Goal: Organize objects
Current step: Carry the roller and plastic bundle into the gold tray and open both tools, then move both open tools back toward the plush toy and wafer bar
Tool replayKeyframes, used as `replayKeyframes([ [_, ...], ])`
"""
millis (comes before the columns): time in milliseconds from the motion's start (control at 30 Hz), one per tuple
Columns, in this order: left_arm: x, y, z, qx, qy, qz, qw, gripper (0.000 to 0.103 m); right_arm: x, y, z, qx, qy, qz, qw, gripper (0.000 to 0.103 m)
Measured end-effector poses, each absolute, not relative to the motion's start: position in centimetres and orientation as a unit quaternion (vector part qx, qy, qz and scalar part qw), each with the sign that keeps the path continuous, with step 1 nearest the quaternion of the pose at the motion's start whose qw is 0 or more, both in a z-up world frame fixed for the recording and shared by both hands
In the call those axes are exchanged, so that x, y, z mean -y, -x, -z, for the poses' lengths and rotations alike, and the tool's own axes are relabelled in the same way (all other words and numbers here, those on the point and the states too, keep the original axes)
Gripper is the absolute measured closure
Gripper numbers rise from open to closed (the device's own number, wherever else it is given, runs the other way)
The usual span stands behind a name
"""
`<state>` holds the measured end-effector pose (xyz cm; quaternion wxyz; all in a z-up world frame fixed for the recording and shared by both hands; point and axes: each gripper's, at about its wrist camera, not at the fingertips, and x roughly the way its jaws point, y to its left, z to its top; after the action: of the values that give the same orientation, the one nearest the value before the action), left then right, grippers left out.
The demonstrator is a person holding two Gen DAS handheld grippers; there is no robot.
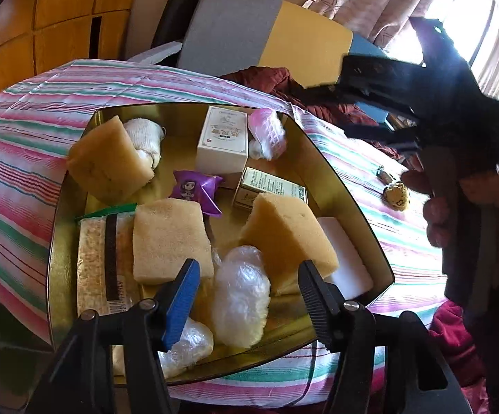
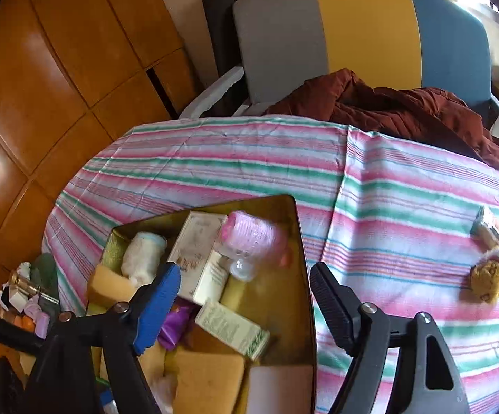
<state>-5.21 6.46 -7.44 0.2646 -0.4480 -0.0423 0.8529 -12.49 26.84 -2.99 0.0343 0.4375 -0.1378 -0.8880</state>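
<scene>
A gold tin box [image 1: 346,186] stands on the striped cloth and holds sponges [image 1: 170,238], a white carton [image 1: 223,141], a green-print carton [image 1: 270,186], a purple packet [image 1: 197,188], plastic-wrapped bundles [image 1: 240,293] and a pink-capped bottle [image 1: 266,131]. My left gripper [image 1: 249,296] is open and empty, low over the box's near end. My right gripper [image 2: 246,300] is open and empty above the box [image 2: 297,241]; the pink bottle [image 2: 252,238] lies blurred inside it. A small yellow toy [image 2: 487,276] and a small packet [image 2: 494,231] lie on the cloth to the right.
The striped cloth [image 2: 387,207] covers a round table. A dark red garment [image 2: 404,110] lies at its far edge against a grey, yellow and blue chair [image 2: 363,24]. Clutter [image 2: 28,303] sits on the wood floor at left. The right gripper's body [image 1: 439,103] shows at right.
</scene>
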Motion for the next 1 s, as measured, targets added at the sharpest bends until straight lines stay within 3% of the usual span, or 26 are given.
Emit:
replayKeyframes([
  [1000, -3.8, 3.1, 4.6, 0.007, 0.402, -0.901, 0.161, 0.038, -23.7, 4.0, 2.9, 0.037, -0.416, 0.908, 0.014, 0.024],
])
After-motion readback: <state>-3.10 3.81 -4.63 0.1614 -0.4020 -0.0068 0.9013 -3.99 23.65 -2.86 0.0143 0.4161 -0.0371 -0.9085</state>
